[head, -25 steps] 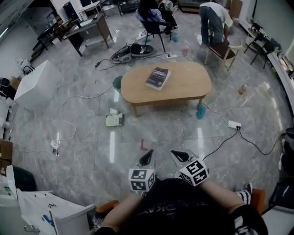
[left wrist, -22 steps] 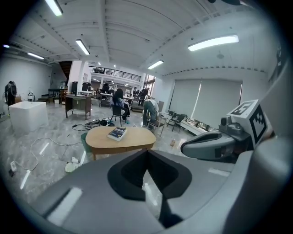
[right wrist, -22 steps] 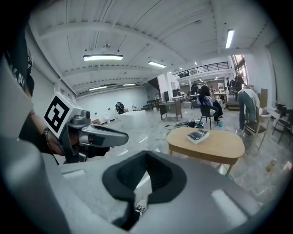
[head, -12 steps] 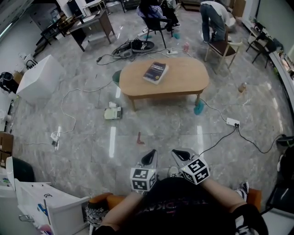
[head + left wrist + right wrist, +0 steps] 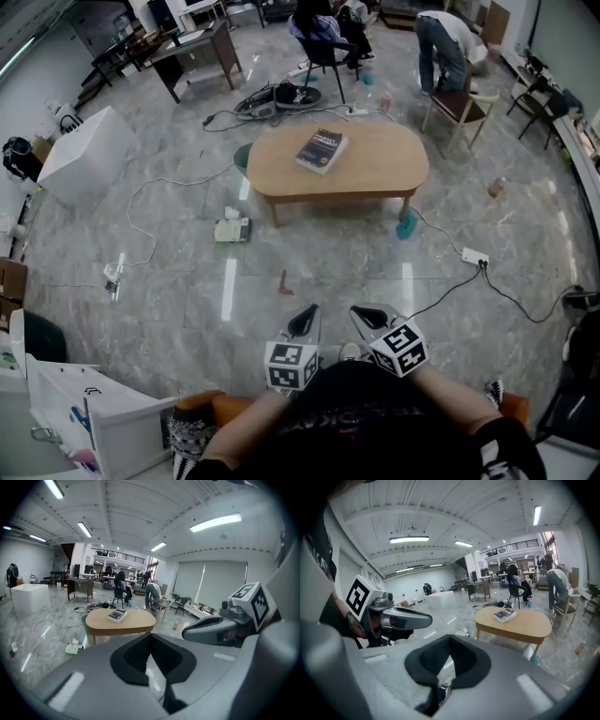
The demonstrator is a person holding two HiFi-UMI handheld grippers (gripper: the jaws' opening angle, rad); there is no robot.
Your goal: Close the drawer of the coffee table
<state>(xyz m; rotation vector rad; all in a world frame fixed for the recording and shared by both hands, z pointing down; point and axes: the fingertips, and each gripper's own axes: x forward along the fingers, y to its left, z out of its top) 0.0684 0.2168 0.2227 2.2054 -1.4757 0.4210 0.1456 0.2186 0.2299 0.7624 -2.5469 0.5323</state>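
The oval wooden coffee table (image 5: pixel 375 169) stands a few steps ahead on the marble floor, with a dark book (image 5: pixel 321 150) on its top. I cannot make out its drawer from this distance. My left gripper (image 5: pixel 303 322) and right gripper (image 5: pixel 367 317) are held side by side close to my body, both shut and empty, far short of the table. In the left gripper view the table (image 5: pixel 133 620) lies beyond my shut left gripper (image 5: pixel 150 637). The right gripper view shows the table (image 5: pixel 525 624) past my shut right gripper (image 5: pixel 451 640).
Cables and a white power strip (image 5: pixel 476 255) cross the floor. A small box (image 5: pixel 232 230) and a red scrap (image 5: pixel 286 283) lie between me and the table. A white cabinet (image 5: pixel 84 417) stands at lower left. People and chairs (image 5: pixel 450 98) are behind the table.
The floor and table have slid a little up the head view, and more of the white cabinet shows at lower left. Both grippers keep their place and stay shut.
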